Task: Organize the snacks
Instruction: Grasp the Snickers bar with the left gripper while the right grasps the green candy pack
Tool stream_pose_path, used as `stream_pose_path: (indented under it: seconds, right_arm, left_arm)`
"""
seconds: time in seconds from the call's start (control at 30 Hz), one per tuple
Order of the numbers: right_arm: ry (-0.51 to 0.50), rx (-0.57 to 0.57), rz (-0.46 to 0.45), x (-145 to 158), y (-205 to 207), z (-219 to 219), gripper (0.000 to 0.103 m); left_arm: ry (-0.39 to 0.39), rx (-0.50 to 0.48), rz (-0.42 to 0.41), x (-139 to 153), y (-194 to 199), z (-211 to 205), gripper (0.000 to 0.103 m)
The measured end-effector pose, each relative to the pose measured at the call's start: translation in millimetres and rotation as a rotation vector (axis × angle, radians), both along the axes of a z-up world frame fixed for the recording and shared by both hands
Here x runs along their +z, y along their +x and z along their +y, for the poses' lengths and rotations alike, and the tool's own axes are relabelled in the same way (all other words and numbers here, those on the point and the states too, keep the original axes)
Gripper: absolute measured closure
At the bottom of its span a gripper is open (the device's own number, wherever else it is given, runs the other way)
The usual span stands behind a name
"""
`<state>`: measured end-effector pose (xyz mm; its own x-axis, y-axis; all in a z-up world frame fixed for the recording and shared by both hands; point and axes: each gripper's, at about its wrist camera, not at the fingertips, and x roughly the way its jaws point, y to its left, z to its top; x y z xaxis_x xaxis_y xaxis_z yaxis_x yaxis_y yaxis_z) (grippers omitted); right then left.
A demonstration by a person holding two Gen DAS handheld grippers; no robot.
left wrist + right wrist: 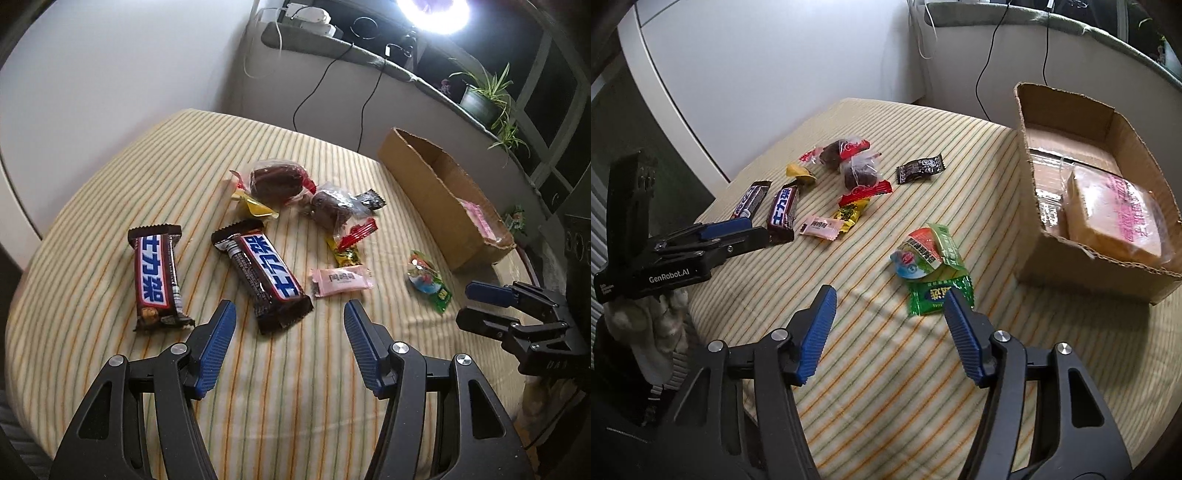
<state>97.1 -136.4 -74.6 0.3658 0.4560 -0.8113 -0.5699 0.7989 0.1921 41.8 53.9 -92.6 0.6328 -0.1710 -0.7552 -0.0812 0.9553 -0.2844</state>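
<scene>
Snacks lie scattered over a striped cloth [110,221] covering the bench, in the middle of both views. Two Snickers bars sit at the left: one bar [157,275] lies alone, the other bar [264,275] just right of it, its near end between the fingertips of the left hand-held gripper [290,325] as the left wrist view frames it. That gripper's jaws stand apart over the cloth with nothing clamped. A pink candy packet [341,280] lies right of the second bar, a yellow-and-red wrapper [347,247] just above it, and two clear-wrapped brown cakes [275,182] sit higher, near a small black packet [919,168]. A green jelly-cup packet [931,266] rests alone toward the right. The right hand-held gripper [890,314] hangs just below it in its own view, jaws apart, gripping nothing; its right fingertip overlaps the packet's lower edge in the picture. An open cardboard box [1027,147] stands at the right, holding a wrapped bread package [1115,214].
</scene>
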Motion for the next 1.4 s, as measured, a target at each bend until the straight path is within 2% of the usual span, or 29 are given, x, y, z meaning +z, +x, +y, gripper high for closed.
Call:
stream_pose_path:
  seconds: [0.17,0.37,0.67,0.77,0.87,0.97,1.1,1.4]
  right_arm:
    - [-0.007,-0.012,0.037,-10,11,6,0.047]
    - [-0.025,-0.041,0.055,-23,26,15,0.047]
    - [-0.064,-0.066,0.030,-34,43,29,0.048]
    - [-0.097,-0.061,0.001,-36,43,34,0.054]
    - [-0.118,-0.058,-0.017,-37,42,35,0.061]
    - [-0.125,-0.052,-0.028,-38,42,37,0.061]
    - [-0.135,-0.048,-0.048,-39,41,38,0.062]
    - [-0.072,-0.045,-0.032,-35,34,30,0.063]
  left_arm:
    - [-0.015,0.006,0.008,-4,7,7,0.044]
    - [-0.022,0.008,0.021,-9,20,11,0.044]
    - [0.028,0.008,0.031,-12,37,7,0.044]
    - [0.048,0.012,0.040,-12,40,5,0.044]
    - [0.067,0.016,0.043,-14,40,6,0.050]
    - [0.075,0.021,0.043,-15,39,9,0.057]
    - [0.088,0.028,0.044,-15,37,13,0.073]
    - [0.052,0.030,0.036,-13,29,19,0.076]
